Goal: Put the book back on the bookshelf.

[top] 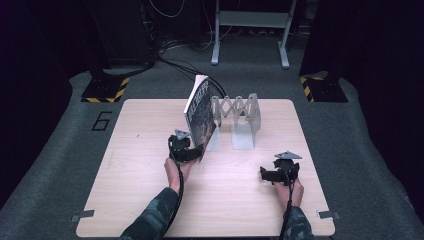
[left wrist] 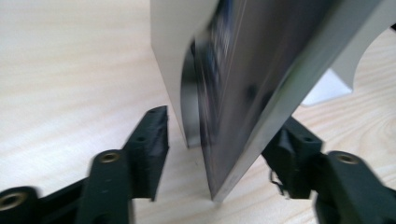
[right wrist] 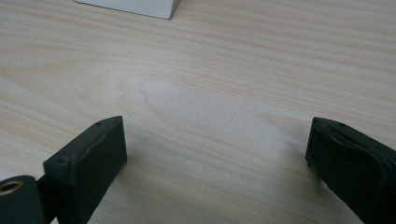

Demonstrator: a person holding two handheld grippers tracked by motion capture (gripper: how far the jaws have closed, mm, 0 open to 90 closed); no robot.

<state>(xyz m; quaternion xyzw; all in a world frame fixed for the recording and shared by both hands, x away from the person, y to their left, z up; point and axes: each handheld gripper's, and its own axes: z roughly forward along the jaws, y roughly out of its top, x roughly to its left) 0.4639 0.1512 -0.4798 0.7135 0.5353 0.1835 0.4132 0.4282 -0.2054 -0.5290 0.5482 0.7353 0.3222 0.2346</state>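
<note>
One book (top: 201, 112), dark-covered, stands tilted on the bench (top: 150, 200), its lower corner on the wood, leaning just beside the grey rack (top: 240, 120). Left gripper (left wrist: 219, 140): jaws part-open astride the book's lower corner, left pad clear of it. Right gripper (right wrist: 215, 149), well right of the book: jaws wide, holding nothing.

Light wooden table (top: 150, 210), pale grain, rounded corners; metal brackets (top: 81, 216) at its near edge, either side; grey carpet floor (top: 380, 165) below, a dark "6" (top: 102, 121) marked on it off the table's far left corner; two black stands with yellow-black striped bases (top: 106, 90), far left and far right; grey metal frame (top: 250, 30) on the floor at the back; black cables (top: 170, 55) trailing across the carpet; surroundings dark, light falling from above on the tabletop.
</note>
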